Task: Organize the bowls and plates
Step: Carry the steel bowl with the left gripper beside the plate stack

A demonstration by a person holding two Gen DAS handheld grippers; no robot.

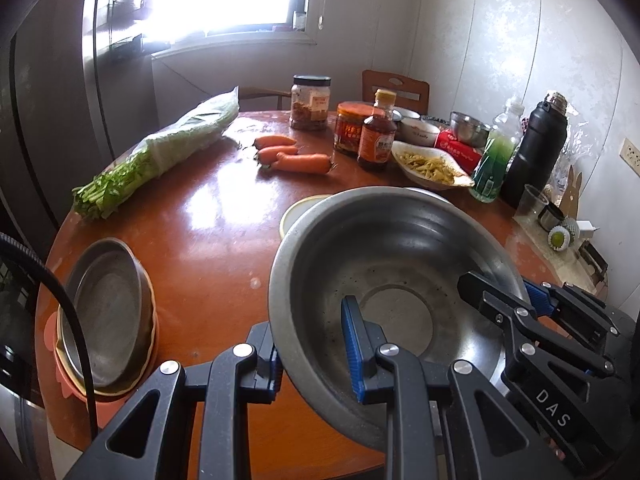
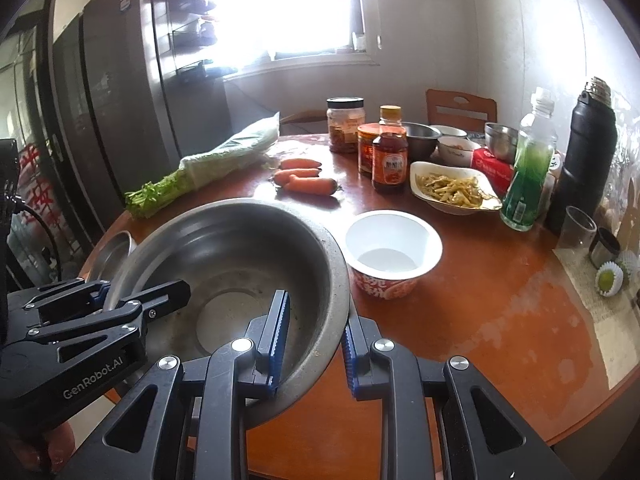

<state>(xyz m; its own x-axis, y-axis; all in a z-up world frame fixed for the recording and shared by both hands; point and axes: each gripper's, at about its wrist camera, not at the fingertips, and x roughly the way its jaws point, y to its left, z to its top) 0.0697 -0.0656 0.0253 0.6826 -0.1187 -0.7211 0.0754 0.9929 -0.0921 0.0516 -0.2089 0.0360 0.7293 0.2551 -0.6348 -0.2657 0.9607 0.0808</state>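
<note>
Both grippers clamp the rim of the large round stainless-steel basin point(image 1: 392, 280): the left gripper point(image 1: 316, 344) pinches its near-left edge, the right gripper point(image 2: 314, 344) its near-right edge. Just beyond the right fingertips sits a white paper noodle cup point(image 2: 394, 248). Uneven tilt could slip the thin rim or knock that cup.

Home dining corner. Round orange-brown table point(image 2: 500, 312) crowded with household food: carrots point(image 2: 308, 178) at 12 o'clock, bagged leafy greens point(image 2: 208, 164) at 10, sauce bottle point(image 2: 390, 160) and jars, dish of cooked vegetables point(image 2: 452, 192). Wooden chair point(image 2: 460, 108), window point(image 2: 288, 4), dark refrigerator point(image 2: 120, 92) beyond.
</note>
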